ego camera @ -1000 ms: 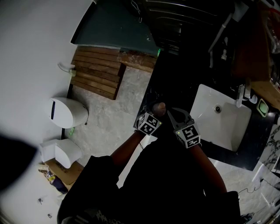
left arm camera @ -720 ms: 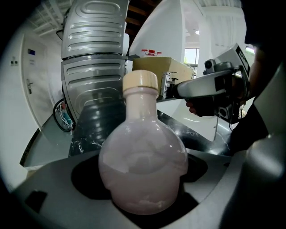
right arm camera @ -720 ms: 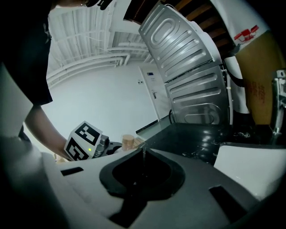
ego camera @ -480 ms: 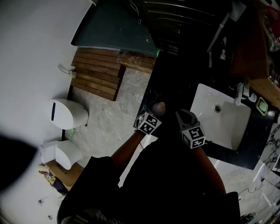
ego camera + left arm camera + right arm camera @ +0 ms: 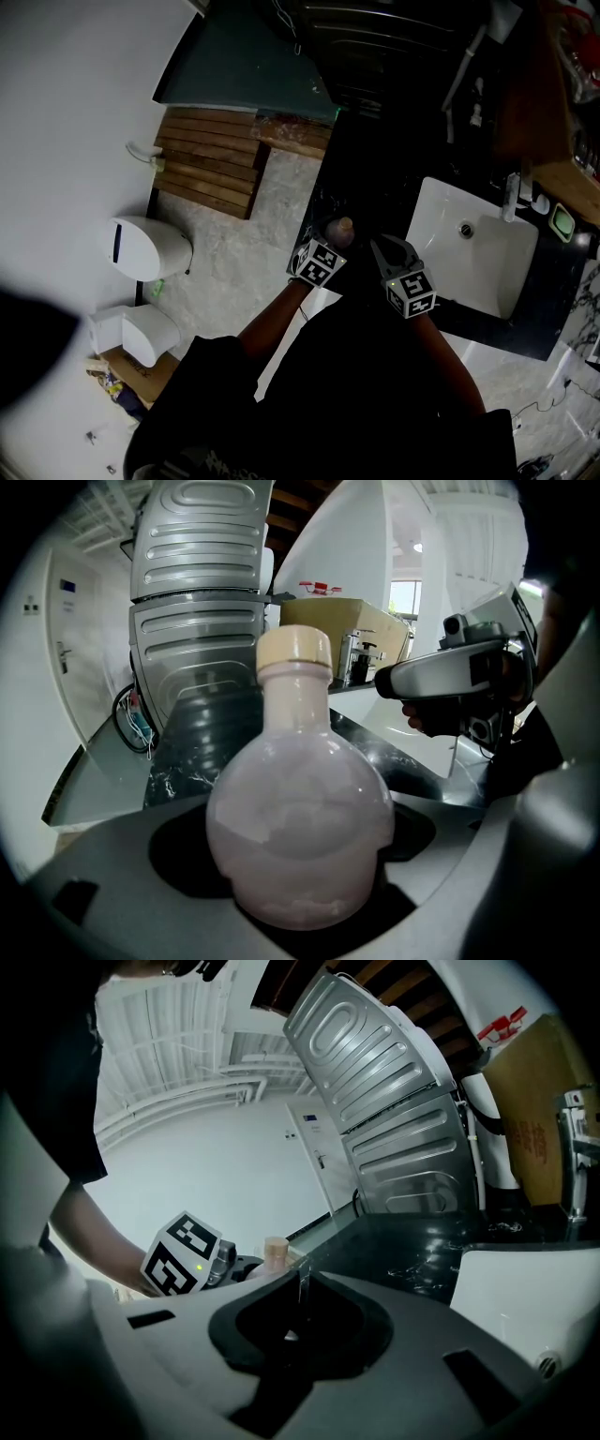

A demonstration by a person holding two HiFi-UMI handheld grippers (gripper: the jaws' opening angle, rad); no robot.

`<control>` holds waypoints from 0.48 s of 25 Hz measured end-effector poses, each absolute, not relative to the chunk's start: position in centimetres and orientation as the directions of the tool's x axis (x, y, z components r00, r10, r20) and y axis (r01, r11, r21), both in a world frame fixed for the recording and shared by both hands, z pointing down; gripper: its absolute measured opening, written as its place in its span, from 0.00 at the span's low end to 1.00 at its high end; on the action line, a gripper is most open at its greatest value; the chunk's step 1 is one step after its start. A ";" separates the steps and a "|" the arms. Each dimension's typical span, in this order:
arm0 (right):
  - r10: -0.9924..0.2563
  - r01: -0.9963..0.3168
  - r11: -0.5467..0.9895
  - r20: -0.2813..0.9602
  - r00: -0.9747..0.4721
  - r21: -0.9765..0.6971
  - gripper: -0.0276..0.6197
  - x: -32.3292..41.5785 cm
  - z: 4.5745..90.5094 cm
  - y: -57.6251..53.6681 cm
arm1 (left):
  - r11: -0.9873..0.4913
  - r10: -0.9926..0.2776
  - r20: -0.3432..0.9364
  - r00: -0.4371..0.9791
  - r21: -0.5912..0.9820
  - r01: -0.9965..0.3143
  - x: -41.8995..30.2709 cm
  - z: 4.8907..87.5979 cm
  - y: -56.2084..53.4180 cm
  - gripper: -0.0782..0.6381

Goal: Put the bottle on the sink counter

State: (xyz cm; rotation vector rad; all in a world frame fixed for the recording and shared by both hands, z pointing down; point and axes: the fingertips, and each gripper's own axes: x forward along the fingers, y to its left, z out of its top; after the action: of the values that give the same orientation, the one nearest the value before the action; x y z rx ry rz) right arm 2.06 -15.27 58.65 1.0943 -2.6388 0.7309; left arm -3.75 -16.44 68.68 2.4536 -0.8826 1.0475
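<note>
The dark marbled counter (image 5: 370,187) stretched ahead of both grippers, and the white sink (image 5: 473,258) was set into it just to the right of the right gripper (image 5: 390,251). The round-bellied, pale pink bottle (image 5: 298,827), with a cream cap, stood upright in the left gripper (image 5: 330,242), whose jaws were clamped on its wide body. It sat at the counter's near edge, left of the sink. No view showed whether its base touched the stone. The right gripper hung close beside the left one, its jaws pressed together with nothing between them.

The step in hand looked like the set-down itself. The next move likely called for lowering the bottle straight down onto a bare patch ahead until the base sat flat. Only then should the left gripper release, easing back without tipping the top-heavy neck.
</note>
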 end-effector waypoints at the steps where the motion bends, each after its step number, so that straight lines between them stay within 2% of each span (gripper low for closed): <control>1: -0.612 -0.707 0.603 0.354 -0.707 -0.369 0.11 2.1 58.7 -15.3 | -0.754 -0.410 0.737 0.538 0.059 -0.655 -3.8 68.7 -16.5 0.66; 6: -0.607 -0.698 0.580 0.347 -0.714 -0.421 0.11 2.1 58.7 -15.3 | -0.749 -0.409 0.739 0.536 0.063 -0.659 -3.8 68.8 -16.5 0.66; 12: -0.562 -0.633 0.666 0.293 -0.774 -0.394 0.11 -0.5 57.3 -15.7 | -0.751 -0.411 0.736 0.538 0.060 -0.657 -3.6 68.7 -16.5 0.66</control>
State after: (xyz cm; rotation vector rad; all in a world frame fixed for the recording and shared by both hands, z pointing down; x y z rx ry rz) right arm -0.46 -15.70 57.33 0.9865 -2.7323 0.7298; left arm -3.57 -16.50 68.70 2.4491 -0.8831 1.0445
